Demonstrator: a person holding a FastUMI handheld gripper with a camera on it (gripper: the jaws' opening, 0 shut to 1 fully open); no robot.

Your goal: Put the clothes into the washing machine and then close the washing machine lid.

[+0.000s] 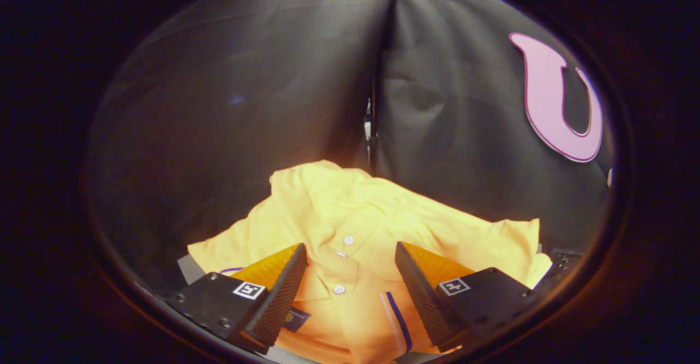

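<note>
A yellow polo shirt (350, 211) with white buttons, a blue and white chest stripe and a small dark label lies spread in a loose heap just ahead of and under my fingers. My gripper (350, 252) is open and hovers above the shirt's button placket, which shows in the wide gap between the two fingers. One finger (281, 293) stands over the shirt's left chest, the other (424, 293) over the striped side. Neither finger visibly presses on the cloth.
The black cloth booth wall (262, 91) rises close behind the shirt and folds into a corner seam straight beyond it. A strip of pale surface (191, 268) shows beside the left sleeve, and a dark object (563, 260) sits past the right sleeve.
</note>
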